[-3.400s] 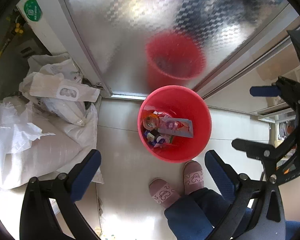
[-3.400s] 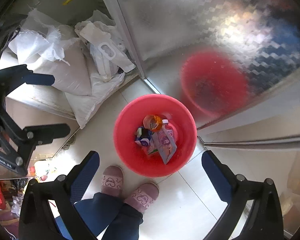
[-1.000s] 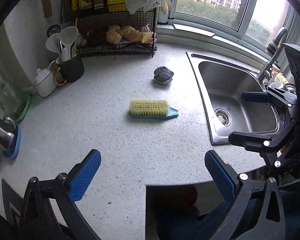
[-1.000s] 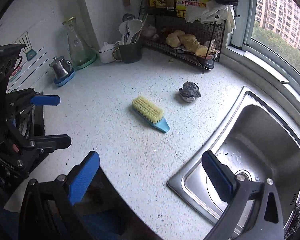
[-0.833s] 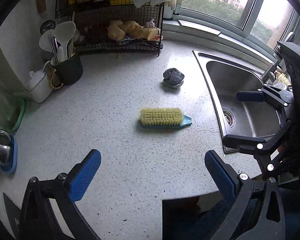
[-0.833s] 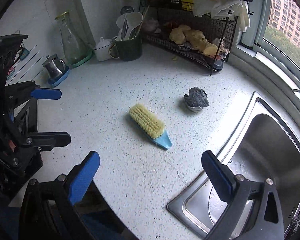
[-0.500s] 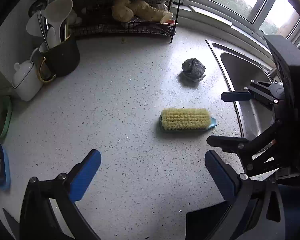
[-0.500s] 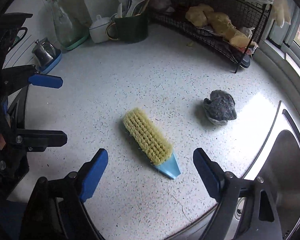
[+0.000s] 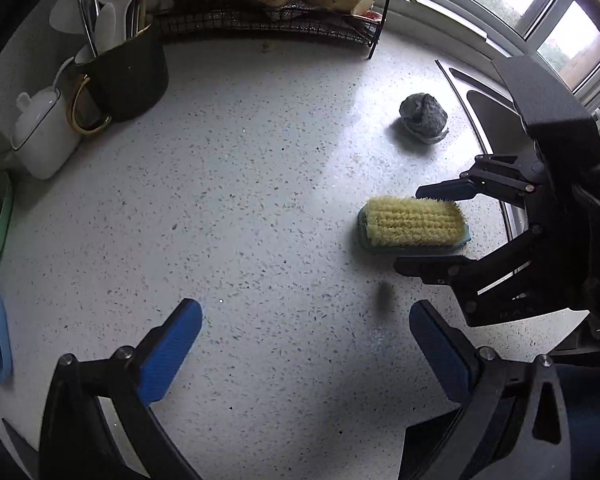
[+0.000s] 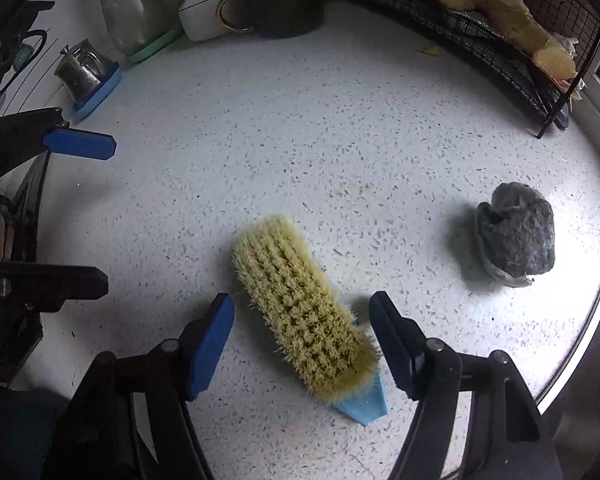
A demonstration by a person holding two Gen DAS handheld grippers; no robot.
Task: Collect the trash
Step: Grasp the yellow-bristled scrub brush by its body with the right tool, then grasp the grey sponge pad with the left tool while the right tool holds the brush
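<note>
Scrub brush (image 10: 306, 306) lies bristles-up on the speckled white tabletop (image 10: 300, 120): yellow-cream bristles, light blue plastic base tapering to a pointed end nearest the right camera. Right hand-held gripper (image 10: 302, 340) sits low with its blue-padded fingers spread on either side of the brush, not touching it. Left hand-held gripper (image 9: 306, 346) is wide apart, holding nothing, over bare tabletop left of the brush. Dark grey scouring pad (image 10: 514, 240) sits beyond the brush, near the sink edge (image 9: 480, 120). Wire rack (image 9: 268, 12) at the back.
</note>
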